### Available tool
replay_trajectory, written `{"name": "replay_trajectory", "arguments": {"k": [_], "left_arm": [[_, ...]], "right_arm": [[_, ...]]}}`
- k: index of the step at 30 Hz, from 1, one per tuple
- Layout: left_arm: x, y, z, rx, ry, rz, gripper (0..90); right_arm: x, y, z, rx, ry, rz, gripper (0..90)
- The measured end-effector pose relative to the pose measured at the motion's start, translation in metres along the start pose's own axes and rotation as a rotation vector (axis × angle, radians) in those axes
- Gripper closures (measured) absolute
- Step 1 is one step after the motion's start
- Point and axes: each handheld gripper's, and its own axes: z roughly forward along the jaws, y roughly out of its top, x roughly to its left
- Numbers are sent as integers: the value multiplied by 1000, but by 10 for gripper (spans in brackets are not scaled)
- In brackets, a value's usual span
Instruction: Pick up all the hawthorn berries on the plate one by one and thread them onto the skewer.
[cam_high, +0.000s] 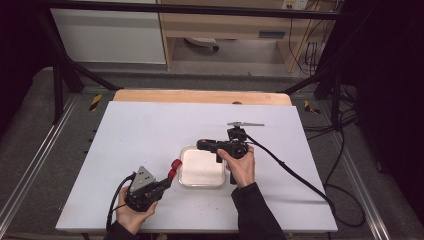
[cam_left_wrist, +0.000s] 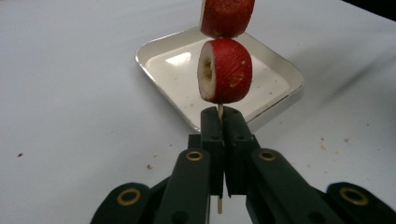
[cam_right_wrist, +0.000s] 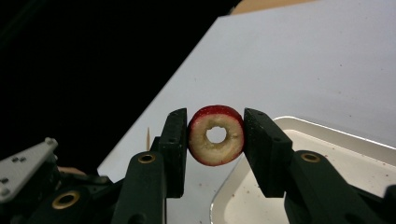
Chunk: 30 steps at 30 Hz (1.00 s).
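- White table (cam_high: 150, 130): carries the work; crumbs scattered on it in the left gripper view.
- Tray (cam_high: 202, 170): shallow white square dish, mid-table, between the two grippers; empty apart from specks.
- Right gripper (cam_high: 202, 145): held over the tray's far edge, pointing toward the left of the high view. Jaws partly closed, pads pressing both sides of a fruit ring (cam_right_wrist: 216, 135).
- Left gripper (cam_high: 167, 181): near the tray's left edge, angled toward it. Jaws fully closed, pinching a skewer (cam_left_wrist: 219, 111).
- Skewered pieces (cam_high: 174, 168): two red-skinned chunks, pale flesh, threaded on the stick above the left jaws, hanging over the tray's left rim.
- Fruit ring: red skin, pale flesh, hole through the middle, hole facing the right gripper view's camera.
- Skewer: thin wooden stick, its end poking out below the jaw pads.
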Motion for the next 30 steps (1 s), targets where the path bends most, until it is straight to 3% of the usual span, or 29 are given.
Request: {"name": "replay_trajectory", "arguments": {"k": [4,12,17,26,30], "left_arm": [[-11,3,4,-11,-21,-6,881],[-30,13,17,-20,-44,-2,881],[-39,26,29,-44,-53,-20,880],[-58,38,44,-92,-40,-38,881],[-65,39,49,-131,-56,-79,880]], "right_arm": [[-5,-10,-9,-92,56,51,617],[-10,-13,-25,-212,95,103,618],[-9,-12,-32,-242,105,113,617],[-9,-8,-49,-355,137,145,617],[-8,-7,-55,-373,156,159,617]]}}
